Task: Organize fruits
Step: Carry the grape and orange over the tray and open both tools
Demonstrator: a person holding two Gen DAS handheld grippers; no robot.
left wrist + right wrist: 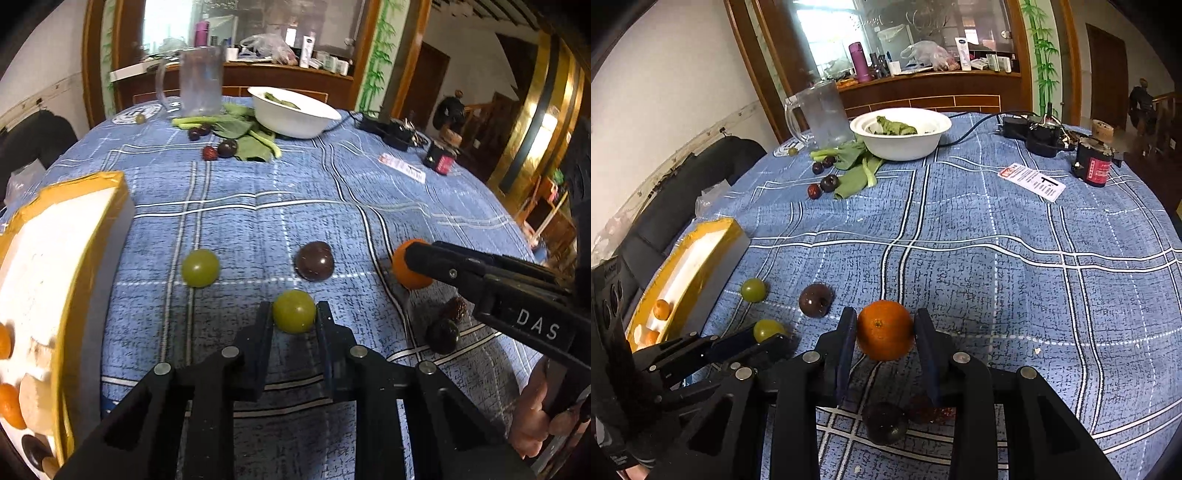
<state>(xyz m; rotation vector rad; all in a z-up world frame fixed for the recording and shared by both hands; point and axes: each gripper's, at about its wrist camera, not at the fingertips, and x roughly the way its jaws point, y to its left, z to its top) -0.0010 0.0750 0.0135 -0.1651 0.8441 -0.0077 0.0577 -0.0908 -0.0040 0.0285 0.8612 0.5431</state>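
My left gripper (293, 308) is shut on a green grape (294, 314) low over the blue checked tablecloth (277, 206). In the right wrist view my right gripper (885, 317) is shut on an orange (884, 330), held just above the cloth. Loose on the cloth are another green grape (200, 267) and a dark plum (314, 261). Two dark fruits (886, 422) lie under the right gripper. At the left stands a yellow-rimmed white box (92, 192) with small oranges (9, 406) in it.
At the far side stand a white bowl (295, 110) with greens, a clear pitcher (201, 81), loose leaves (251, 144) and small dark fruits (227, 147). A power strip (388, 129), a card (402, 168) and a red-black item (441, 158) lie far right.
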